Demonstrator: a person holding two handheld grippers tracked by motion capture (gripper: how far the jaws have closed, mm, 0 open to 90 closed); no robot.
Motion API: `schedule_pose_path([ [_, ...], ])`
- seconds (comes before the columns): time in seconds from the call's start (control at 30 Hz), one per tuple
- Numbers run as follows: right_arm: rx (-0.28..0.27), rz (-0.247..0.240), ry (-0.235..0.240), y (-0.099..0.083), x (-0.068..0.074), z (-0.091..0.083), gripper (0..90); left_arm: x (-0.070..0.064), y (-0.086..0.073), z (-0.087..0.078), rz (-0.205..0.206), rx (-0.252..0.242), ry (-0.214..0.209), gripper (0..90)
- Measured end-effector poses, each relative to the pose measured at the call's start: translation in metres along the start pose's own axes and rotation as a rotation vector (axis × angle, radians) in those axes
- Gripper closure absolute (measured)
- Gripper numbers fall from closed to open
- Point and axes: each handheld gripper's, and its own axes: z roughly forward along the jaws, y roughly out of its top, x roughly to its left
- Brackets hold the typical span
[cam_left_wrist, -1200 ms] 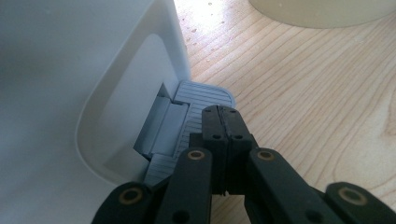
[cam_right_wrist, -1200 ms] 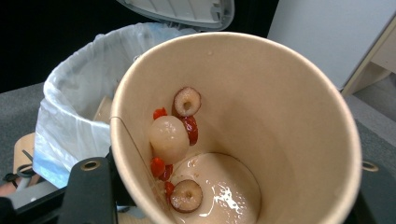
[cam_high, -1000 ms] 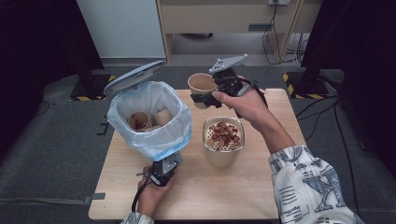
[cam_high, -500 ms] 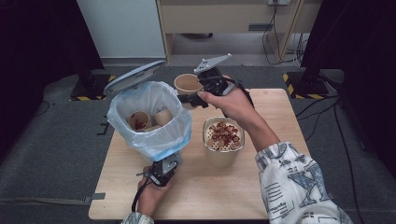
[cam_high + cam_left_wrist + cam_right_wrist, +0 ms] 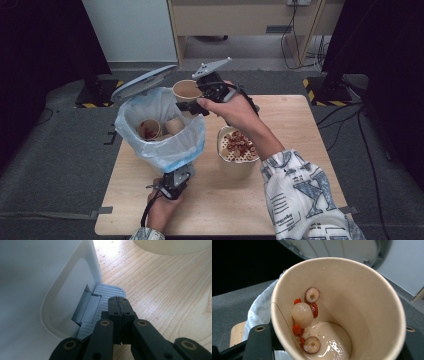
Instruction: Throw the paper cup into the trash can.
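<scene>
**Cup held at bin rim, pedal pressed**

Landmark: white pedal bin with blue bag liner, lid up, on the wooden table. Two used paper cups lie inside the bin. Just right of the bin stands a tub of red fruit bits, under the right forearm.

Right gripper is clamped on a paper cup, jaws on either side of its wall, held at the bin's far right rim. The right gripper view shows the cup tilted, with a lychee-like ball, jujube slices, red bits and some liquid at the bottom.

Left gripper sits at the bin's near base; jaws fully closed, tips over the grey foot pedal, probably pressing it; contact is hard to confirm. The bin body is cut off in the left gripper view.
</scene>
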Motion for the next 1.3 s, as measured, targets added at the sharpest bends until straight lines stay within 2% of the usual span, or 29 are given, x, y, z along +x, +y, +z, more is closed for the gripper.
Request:
schedule_pose_path([
  [0.4, 0.001, -0.007, 0.021, 0.003, 0.010, 0.029, 33.4, 0.000, 0.000, 0.000, -0.002, -0.001, -0.002, 88.8],
  [0.5, 0.015, -0.008, 0.023, 0.001, 0.011, 0.040, 33.2, 0.000, 0.000, 0.000, -0.002, -0.001, -0.001, 88.8],
  [0.8, 0.036, -0.006, 0.031, -0.003, 0.014, 0.058, 32.2, 0.001, 0.000, 0.000, -0.003, -0.001, -0.004, 88.8],
  [0.9, 0.056, -0.017, 0.039, -0.004, 0.017, 0.065, 27.9, 0.001, 0.000, 0.000, -0.004, -0.003, -0.005, 88.8],
  [0.97, 0.073, -0.003, 0.051, -0.005, 0.019, 0.069, 15.4, 0.001, 0.000, 0.000, -0.003, -0.001, -0.004, 88.8],
  [1.03, 0.058, -0.023, 0.038, -0.006, 0.020, 0.068, 13.9, 0.001, 0.000, 0.000, -0.003, -0.003, -0.005, 88.8],
  [1.13, 0.056, -0.022, 0.048, -0.007, 0.020, 0.064, 14.0, 0.001, 0.000, 0.000, -0.004, -0.003, -0.005, 88.8],
  [1.3, 0.060, -0.018, 0.015, -0.009, 0.016, 0.057, 15.3, 0.001, 0.000, 0.000, -0.003, -0.001, -0.004, 88.8],
])
